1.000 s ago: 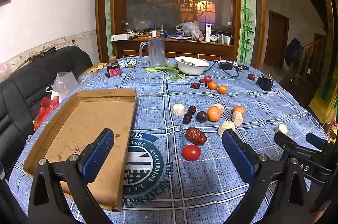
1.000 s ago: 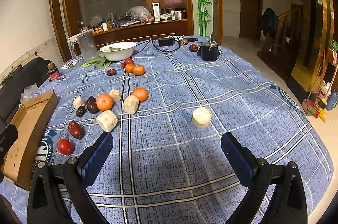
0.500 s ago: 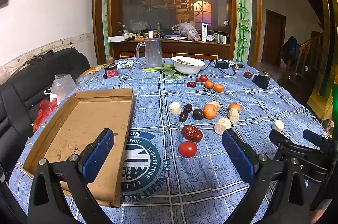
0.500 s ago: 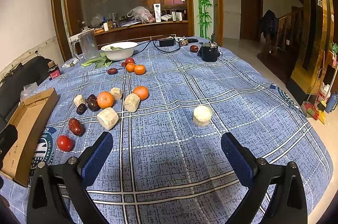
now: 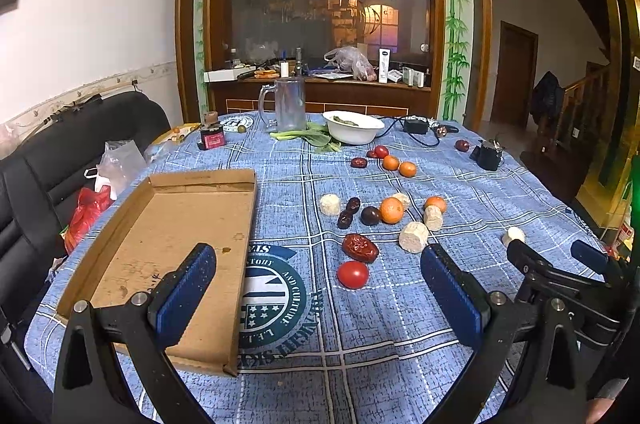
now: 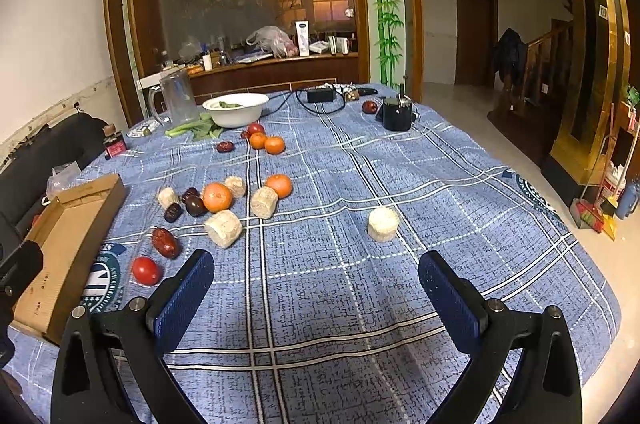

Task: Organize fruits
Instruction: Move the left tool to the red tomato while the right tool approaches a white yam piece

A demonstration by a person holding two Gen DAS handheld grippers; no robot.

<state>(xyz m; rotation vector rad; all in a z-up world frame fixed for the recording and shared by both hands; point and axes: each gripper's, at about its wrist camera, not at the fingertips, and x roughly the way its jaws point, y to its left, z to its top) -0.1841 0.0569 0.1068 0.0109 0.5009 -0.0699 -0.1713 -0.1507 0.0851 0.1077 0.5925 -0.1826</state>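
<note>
Fruits lie scattered on the blue checked tablecloth. A red tomato (image 5: 352, 274) and a wrinkled red date (image 5: 360, 247) lie nearest, with oranges (image 5: 391, 210), dark plums and pale cylindrical pieces (image 5: 413, 237) behind. An empty cardboard tray (image 5: 168, 224) lies at the left. My left gripper (image 5: 318, 288) is open and empty above the table's near edge. My right gripper (image 6: 316, 288) is open and empty; a lone pale piece (image 6: 383, 224) lies ahead of it. The tomato (image 6: 146, 270) and the tray (image 6: 68, 224) show at its left.
A white bowl (image 5: 353, 126), greens, a glass mug (image 5: 289, 104) and a small red jar (image 5: 212, 138) stand at the far side. A black cup (image 6: 397, 113) and cables lie far right. A black sofa (image 5: 48, 160) with bags is left of the table.
Both grippers have drawn back and risen slightly, so the fruits look a little farther away. Both stay open. Nothing on the table has moved.
</note>
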